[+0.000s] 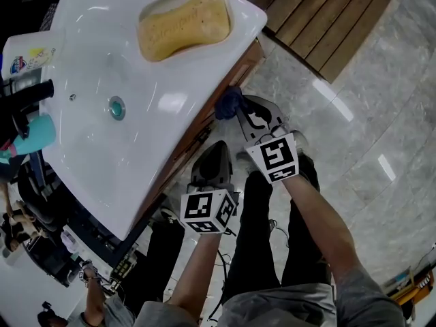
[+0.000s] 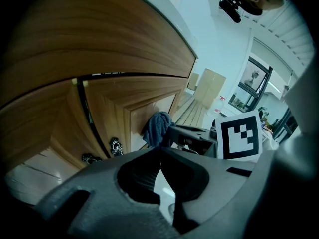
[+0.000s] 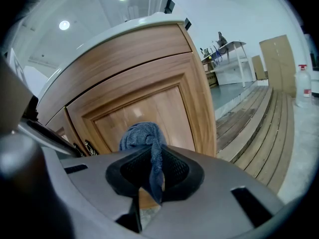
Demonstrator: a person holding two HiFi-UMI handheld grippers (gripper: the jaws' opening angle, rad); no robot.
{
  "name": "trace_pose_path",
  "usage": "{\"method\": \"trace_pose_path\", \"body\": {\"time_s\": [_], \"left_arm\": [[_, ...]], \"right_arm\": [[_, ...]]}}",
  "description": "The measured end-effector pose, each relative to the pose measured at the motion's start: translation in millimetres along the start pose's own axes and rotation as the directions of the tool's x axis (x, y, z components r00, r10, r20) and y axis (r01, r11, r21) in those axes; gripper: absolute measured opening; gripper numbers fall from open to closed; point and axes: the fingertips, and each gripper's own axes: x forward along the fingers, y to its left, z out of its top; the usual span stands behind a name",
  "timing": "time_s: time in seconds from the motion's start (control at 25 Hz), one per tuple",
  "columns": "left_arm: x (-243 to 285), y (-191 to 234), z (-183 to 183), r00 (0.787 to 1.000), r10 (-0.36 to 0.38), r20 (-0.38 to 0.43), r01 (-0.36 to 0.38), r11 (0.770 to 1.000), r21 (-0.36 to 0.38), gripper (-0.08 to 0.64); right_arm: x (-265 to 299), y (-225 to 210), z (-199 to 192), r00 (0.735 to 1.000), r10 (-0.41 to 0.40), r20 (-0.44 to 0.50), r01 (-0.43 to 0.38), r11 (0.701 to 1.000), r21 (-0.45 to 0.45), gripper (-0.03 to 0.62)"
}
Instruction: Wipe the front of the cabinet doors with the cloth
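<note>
Head view: my right gripper holds the blue cloth just under the sink, whose rim hides what the cloth touches.
Left gripper view: my left gripper has its jaws together and empty, held apart from the cabinet door.
Right gripper view: the jaws are clamped on the cloth, which is bunched at the door panel; I can't see the contact itself.
</note>
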Motion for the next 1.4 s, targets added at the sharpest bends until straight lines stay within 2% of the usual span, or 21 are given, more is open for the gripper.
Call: {"method": "trace_pose_path", "body": {"time_s": [0.4, 0.76, 1.28, 1.4], "left_arm": [[8.6, -6.4, 7.4, 1.0, -0.002, 0.005, 0.002, 1.0, 0.007, 0.006], [17.7, -19.4, 14.8, 1.0, -0.021, 0.006, 0.021, 1.0, 0.017, 0.006], [21.5, -27.4, 15.6, 1.0, -0.027, 0.0, 0.027, 0.999, 0.031, 0.006], [20.6, -29.6, 14.6, 1.0, -0.03, 0.0, 0.03, 0.999, 0.028, 0.006]], "right_arm": [[-1.1, -25.3, 9.8, 0.999, -0.043, 0.019, 0.043, 0.999, 0.012, 0.054], [-3.7, -61.3, 23.4, 0.992, -0.116, 0.044, 0.114, 0.992, 0.049, 0.054], [-10.2, -87.0, 29.4, 0.986, -0.155, 0.057, 0.153, 0.987, 0.044, 0.054], [-14.6, -103.7, 34.5, 0.978, -0.195, 0.068, 0.191, 0.979, 0.067, 0.054]]}}
